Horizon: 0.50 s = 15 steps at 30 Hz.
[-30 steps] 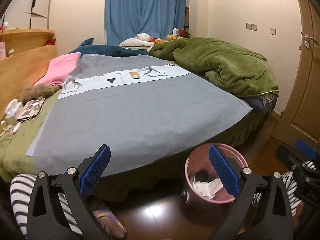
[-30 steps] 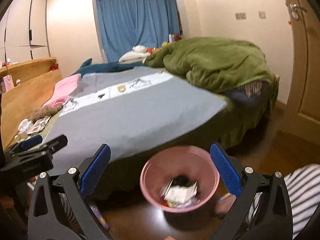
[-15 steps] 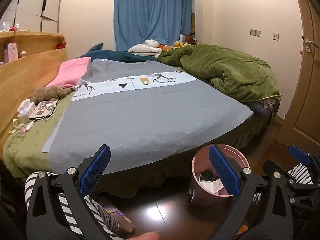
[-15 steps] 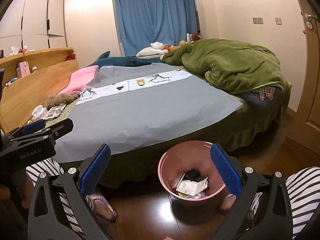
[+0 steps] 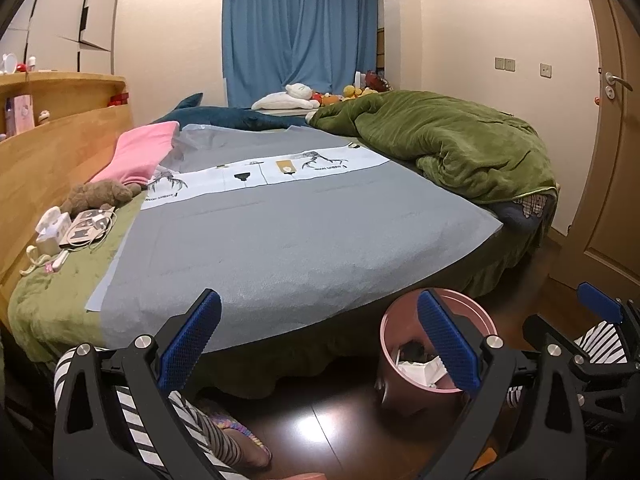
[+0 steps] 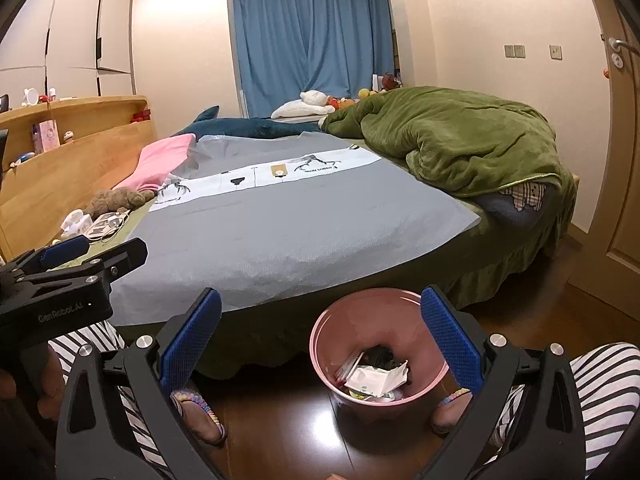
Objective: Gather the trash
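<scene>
A pink trash bin [image 6: 352, 320] stands on the dark wood floor at the foot of the bed, with crumpled white paper and wrappers [image 6: 374, 378] inside. It also shows in the left wrist view [image 5: 394, 322], low right. My right gripper [image 6: 320, 340] is open and empty, above and in front of the bin. My left gripper [image 5: 318, 340] is open and empty, left of the bin, facing the bed. Small items lie at the bed's left edge: a white tissue box [image 5: 50, 228] and cables on a flat pack [image 5: 90, 228].
A grey sheet [image 5: 280, 240] covers the bed; a green duvet [image 5: 452, 140] is heaped at right, a pink cloth [image 5: 138, 152] and brown plush [image 5: 100, 196] at left. Wooden headboard shelf [image 5: 52, 152] at left, door [image 5: 612, 160] at right. My striped legs and slippered feet stand beside the bin.
Both grippers have drawn back and risen from the bin; the view has widened over the bed. Both stay open and empty.
</scene>
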Motion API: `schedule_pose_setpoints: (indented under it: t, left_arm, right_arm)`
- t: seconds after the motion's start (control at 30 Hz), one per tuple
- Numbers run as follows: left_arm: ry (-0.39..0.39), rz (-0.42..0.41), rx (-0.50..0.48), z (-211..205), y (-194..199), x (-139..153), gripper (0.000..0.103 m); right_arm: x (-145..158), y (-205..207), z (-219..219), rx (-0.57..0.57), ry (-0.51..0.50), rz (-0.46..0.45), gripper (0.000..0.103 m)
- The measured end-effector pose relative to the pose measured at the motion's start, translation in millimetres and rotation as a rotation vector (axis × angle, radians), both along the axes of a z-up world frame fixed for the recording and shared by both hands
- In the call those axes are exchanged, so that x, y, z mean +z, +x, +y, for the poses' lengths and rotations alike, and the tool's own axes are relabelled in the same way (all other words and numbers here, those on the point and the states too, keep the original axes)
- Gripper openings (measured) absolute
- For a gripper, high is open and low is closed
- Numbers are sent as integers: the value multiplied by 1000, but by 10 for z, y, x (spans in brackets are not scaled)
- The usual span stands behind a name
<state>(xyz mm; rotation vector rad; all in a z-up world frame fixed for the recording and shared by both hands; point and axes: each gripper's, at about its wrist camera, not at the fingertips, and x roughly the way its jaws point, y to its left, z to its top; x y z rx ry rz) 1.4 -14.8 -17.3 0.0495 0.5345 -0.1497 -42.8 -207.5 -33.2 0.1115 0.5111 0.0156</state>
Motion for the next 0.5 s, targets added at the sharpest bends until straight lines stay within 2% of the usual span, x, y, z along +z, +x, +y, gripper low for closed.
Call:
schedule_pose_setpoints:
  t: [0.5]
  left_arm:
    - [6,-23,10,-11,-34,34,95]
  right_arm:
    - [4,0,1,2,-7,0,98]
